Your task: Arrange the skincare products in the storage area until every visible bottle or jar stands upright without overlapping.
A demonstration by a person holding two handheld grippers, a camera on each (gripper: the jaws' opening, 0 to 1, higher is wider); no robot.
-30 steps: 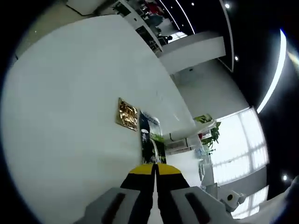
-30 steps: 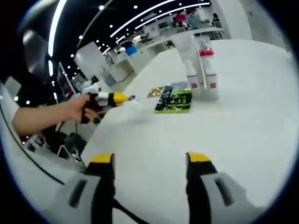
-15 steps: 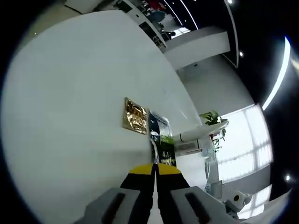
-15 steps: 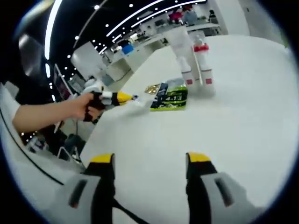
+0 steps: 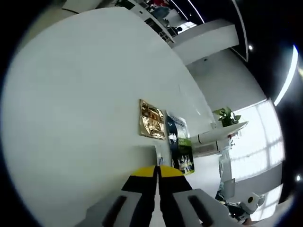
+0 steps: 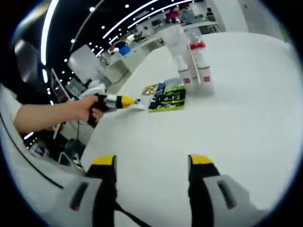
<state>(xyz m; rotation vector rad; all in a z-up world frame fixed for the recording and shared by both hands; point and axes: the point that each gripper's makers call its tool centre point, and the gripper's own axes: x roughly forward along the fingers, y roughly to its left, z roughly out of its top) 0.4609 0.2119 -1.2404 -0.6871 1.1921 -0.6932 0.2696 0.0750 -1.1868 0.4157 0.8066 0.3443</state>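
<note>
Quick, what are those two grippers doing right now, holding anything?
Left gripper: shut on a thin clear sachet.
Right gripper: open, holding nothing.

white table: two upright bottles, green-black sachet, gold sachet lying flat beside it.

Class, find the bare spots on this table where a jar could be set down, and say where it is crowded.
Bare: the wide table between the right gripper and the bottles, and beyond the gold packet. Crowded: the green packet, gold packet and bottles cluster, with the left gripper beside them.
</note>
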